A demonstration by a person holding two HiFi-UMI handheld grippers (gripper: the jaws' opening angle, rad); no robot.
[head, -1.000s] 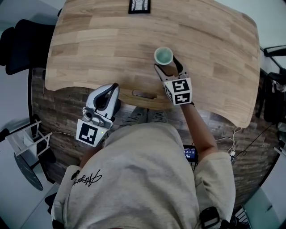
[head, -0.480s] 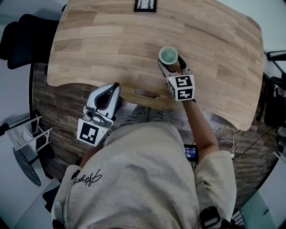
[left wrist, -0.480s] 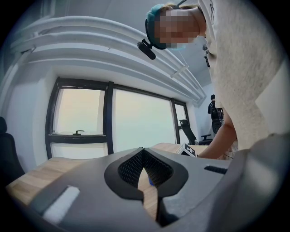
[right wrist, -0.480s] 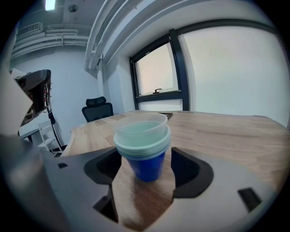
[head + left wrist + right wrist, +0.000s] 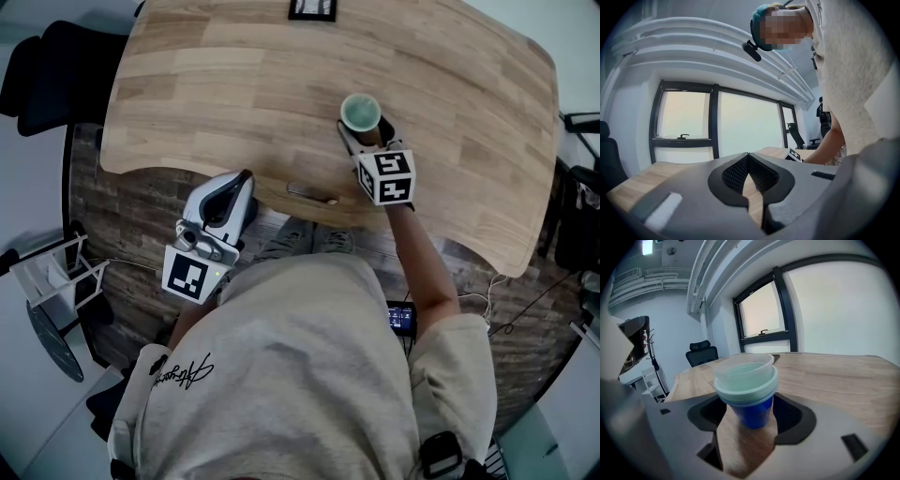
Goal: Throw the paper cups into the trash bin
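Nothing binned so far: the left gripper (image 5: 242, 183), low at the near edge of the wooden table (image 5: 234, 84), has its jaws pressed together on nothing. The stacked paper cups (image 5: 360, 112) stand upright between the spread jaws of the right gripper (image 5: 366, 139), apparently not yet squeezed. No trash bin shows.
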